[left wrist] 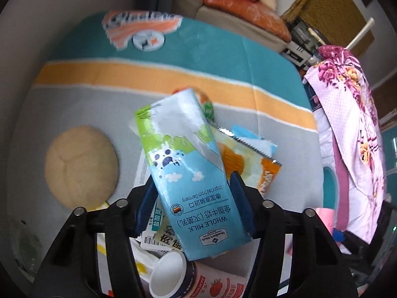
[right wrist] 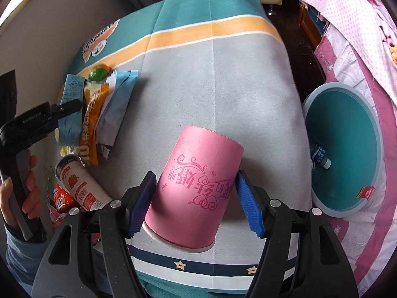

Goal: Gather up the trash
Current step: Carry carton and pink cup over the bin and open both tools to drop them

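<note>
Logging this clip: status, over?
Left gripper on milk carton. Right gripper holds pink cup. Bin clear, right.

Striped teal, orange and grey tablecloth (right wrist: 223, 74), floral pink bedsheet (left wrist: 347, 114), orange sofa cushion (left wrist: 238, 2)

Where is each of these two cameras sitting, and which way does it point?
Left wrist: rides the left tongs, looking down at a milk carton between them.
Right wrist: rides the right tongs, looking down at a pink cup; a hand shows.
Shared: striped cloth, milk carton, strawberry cup.
</note>
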Available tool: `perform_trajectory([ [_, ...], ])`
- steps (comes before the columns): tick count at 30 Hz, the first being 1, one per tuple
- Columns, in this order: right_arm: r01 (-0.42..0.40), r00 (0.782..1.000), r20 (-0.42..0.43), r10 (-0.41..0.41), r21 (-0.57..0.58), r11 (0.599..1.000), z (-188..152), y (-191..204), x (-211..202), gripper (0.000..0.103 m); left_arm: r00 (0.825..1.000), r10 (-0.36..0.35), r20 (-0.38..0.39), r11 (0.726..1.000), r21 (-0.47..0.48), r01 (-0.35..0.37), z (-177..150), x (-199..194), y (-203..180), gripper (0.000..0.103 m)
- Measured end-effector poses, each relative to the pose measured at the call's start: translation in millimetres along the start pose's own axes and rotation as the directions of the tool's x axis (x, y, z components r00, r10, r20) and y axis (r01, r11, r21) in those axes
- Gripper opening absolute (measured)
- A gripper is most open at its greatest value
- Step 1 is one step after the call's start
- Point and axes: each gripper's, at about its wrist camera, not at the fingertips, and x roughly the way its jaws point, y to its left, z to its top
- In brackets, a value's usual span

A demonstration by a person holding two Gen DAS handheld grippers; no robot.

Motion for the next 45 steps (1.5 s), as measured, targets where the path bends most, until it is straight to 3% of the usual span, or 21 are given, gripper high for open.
perform_trajectory([
  [8,-0.026,0.998,0.066,0.023,0.043,0.999,0,-21,-25,0.063,0.991,0.0,0.133,0.992,0.125,-0.017,-6,-51,-34,0.055],
  [15,-0.038,0.988,0.155,0.018,0.127,0.991,-7,-69,-63,0.063,0.992,-0.105,0.066,0.952,0.295,0.081,-29,-48,-110,0.055],
  [25,0.002,0.962,0.262,-0.077,0.277,0.961,-31,-165,-118,0.063,0.978,-0.189,-0.085,0.87,0.447,0.207,-70,2,-237,0.055],
  [30,0.003,0.952,0.286,-0.107,0.341,0.94,-41,-207,-129,0.063,0.974,-0.174,-0.144,0.822,0.523,0.225,-92,31,-295,0.055],
  [36,0.008,0.952,0.28,-0.126,0.388,0.922,-48,-244,-129,0.063,0.97,-0.135,-0.201,0.786,0.575,0.228,-111,66,-340,0.056],
  [45,0.008,0.956,0.263,-0.129,0.418,0.909,-47,-271,-119,0.063,0.971,-0.09,-0.223,0.765,0.608,0.211,-123,95,-365,0.056],
])
